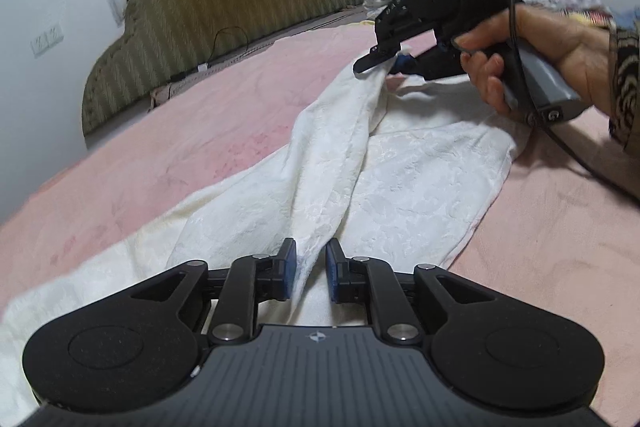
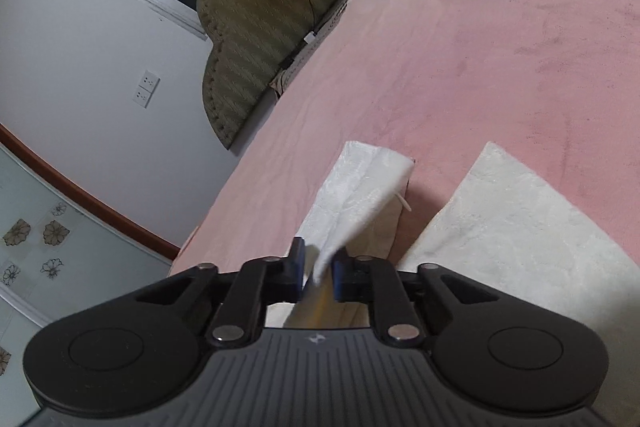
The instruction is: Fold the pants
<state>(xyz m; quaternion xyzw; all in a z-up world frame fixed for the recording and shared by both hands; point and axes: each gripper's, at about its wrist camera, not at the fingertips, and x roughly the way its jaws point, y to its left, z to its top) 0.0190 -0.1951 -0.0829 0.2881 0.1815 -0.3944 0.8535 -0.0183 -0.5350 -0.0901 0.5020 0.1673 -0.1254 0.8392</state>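
White textured pants [image 1: 360, 183] lie on the pink bedspread [image 1: 200, 131]. My left gripper [image 1: 312, 271] is shut on a ridge of the pants fabric that runs between its blue pads. My right gripper [image 1: 384, 65], seen at the upper right of the left wrist view, is shut on the far end of the same raised leg and lifts it off the bed. In the right wrist view the right gripper [image 2: 320, 273] pinches a white fold of the pants [image 2: 360, 199], which hangs forward; the other leg [image 2: 512, 227] lies flat to the right.
An olive striped headboard [image 1: 224, 15] stands at the far side of the bed, with a thin black cable [image 1: 230, 39] along it. Bedding and patterned cloth [image 1: 560, 1] are piled at the far right. A wall socket [image 2: 146, 89] is on the white wall.
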